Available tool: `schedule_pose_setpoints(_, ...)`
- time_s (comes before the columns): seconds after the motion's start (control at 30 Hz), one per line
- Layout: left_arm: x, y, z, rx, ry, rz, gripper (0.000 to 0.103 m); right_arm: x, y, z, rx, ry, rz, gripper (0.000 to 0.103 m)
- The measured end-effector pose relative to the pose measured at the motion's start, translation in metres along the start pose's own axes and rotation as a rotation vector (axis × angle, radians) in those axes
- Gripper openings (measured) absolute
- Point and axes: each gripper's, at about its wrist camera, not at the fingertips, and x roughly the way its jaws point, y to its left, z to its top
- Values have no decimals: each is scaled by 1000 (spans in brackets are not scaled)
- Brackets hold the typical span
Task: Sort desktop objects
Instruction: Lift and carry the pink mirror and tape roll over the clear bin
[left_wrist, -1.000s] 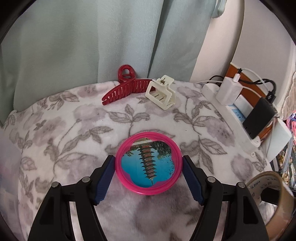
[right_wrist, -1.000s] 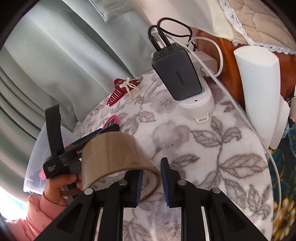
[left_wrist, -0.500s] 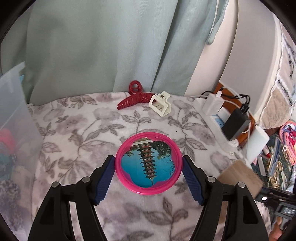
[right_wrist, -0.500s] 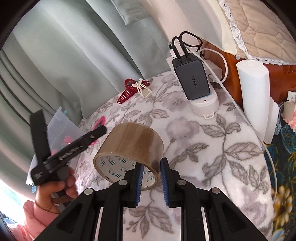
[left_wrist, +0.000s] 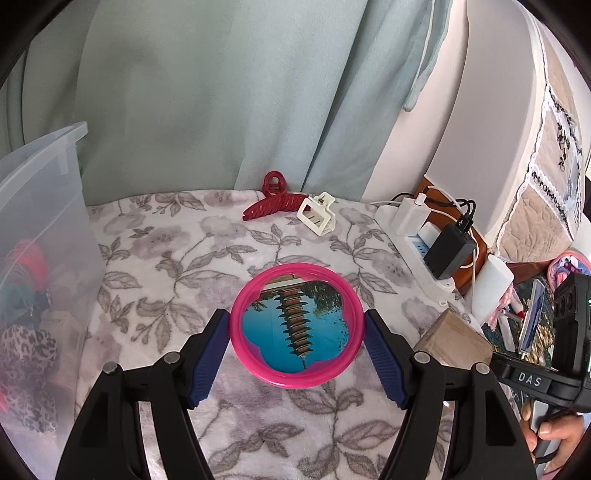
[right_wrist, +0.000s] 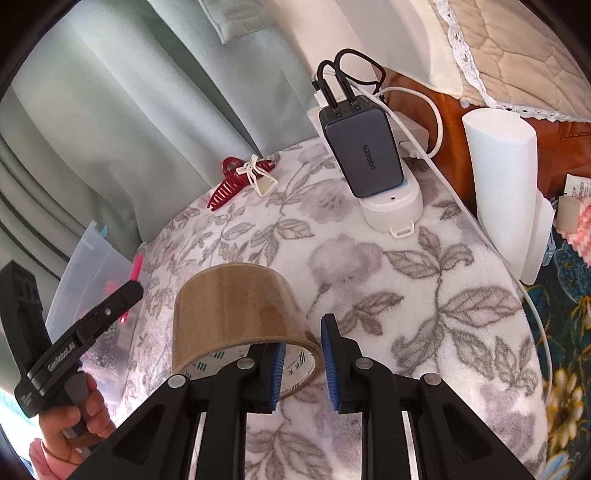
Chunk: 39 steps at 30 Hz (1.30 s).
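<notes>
Grey-flowered fleece (left_wrist: 155, 266) covers my desktop. My left gripper (left_wrist: 296, 345) clamps the pink round mirror (left_wrist: 296, 325) by its rim; my right gripper (right_wrist: 303, 363) pinches the brown tape roll's (right_wrist: 236, 314) wall. Beyond the mirror lie red (left_wrist: 275, 205) and cream hair claws (left_wrist: 317, 218); a clear bin (left_wrist: 40, 236) stands left.
</notes>
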Motion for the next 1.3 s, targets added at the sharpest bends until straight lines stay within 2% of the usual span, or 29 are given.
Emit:
schedule_pose_setpoints(0.3, -16, 7, -5, -20, -19, -5, 74, -8, 26, -3, -59, -41, -43, 15)
schedule_pose_setpoints(0.53, -34, 14, -8, -41, -49, -10, 74, -44, 13, 0, -82, -84, -61, 15)
schedule_pose_setpoints(0.67, -47, 17, -8, -54, -73, -20, 74, -63, 24, 2, -104, -124, -54, 15)
schedule_pose_setpoints(0.83, -81, 16, -6, -48, -158, -27, 74, -93, 50, 1, -151, -194, -44, 15)
schedule_pose_setpoints(1.03, -137, 18, -3, -45, -300, -38, 74, -124, 87, 3, -219, -274, -1, 15)
schedule_pose_setpoints(1.3, -199, 39, -5, -71, -453, -42, 74, -132, 157, 9, -318, -296, 97, 15)
